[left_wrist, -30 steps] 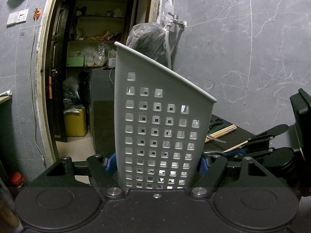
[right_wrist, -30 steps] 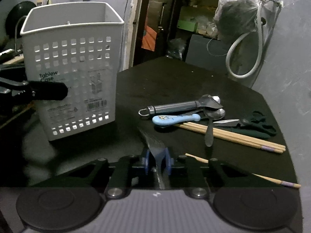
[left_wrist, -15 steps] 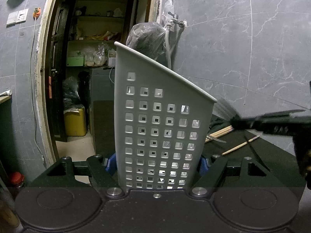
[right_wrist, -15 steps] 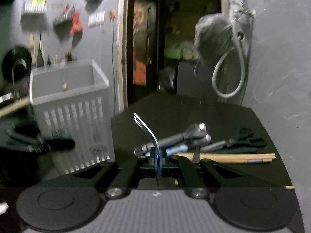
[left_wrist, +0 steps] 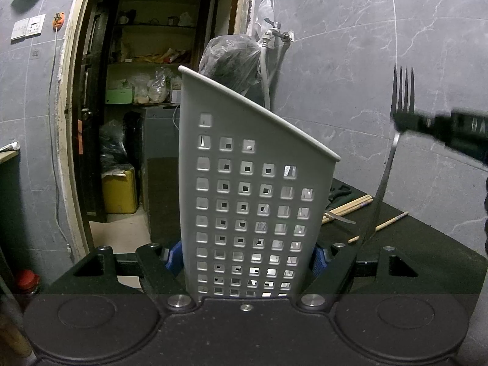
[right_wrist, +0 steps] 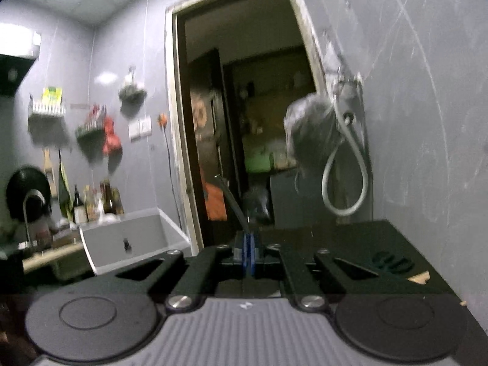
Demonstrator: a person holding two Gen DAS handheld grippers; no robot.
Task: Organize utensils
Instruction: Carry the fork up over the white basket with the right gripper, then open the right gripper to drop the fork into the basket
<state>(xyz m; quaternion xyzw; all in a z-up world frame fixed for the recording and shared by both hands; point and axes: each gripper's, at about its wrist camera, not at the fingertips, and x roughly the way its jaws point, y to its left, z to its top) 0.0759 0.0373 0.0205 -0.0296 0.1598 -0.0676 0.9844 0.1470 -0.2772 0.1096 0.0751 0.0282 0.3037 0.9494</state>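
A white perforated utensil basket [left_wrist: 250, 201] stands tilted in the left wrist view, and my left gripper [left_wrist: 245, 257] is shut on its lower sides. To its right a metal fork [left_wrist: 402, 97] is held up in the air, tines upward, handle hanging down. My right gripper [left_wrist: 419, 123] is shut on its neck, above the basket's rim and off to the side. In the right wrist view the right gripper [right_wrist: 248, 250] pinches the fork [right_wrist: 233, 204] edge-on between blue pads, and the basket [right_wrist: 122, 244] sits low at the left.
On the black table [left_wrist: 427, 253] behind the basket lie a bundle of chopsticks [left_wrist: 350, 206], a lone chopstick [left_wrist: 381, 225] and dark scissors [left_wrist: 338, 190]. The scissors [right_wrist: 393, 260] also show at the right. A tiled wall with a tap and hose [left_wrist: 268, 61] stands behind, a doorway left.
My right gripper has risen from the table with the fork and rolled, so the fork now stands tines-up beside the basket. The left gripper and basket have not moved.
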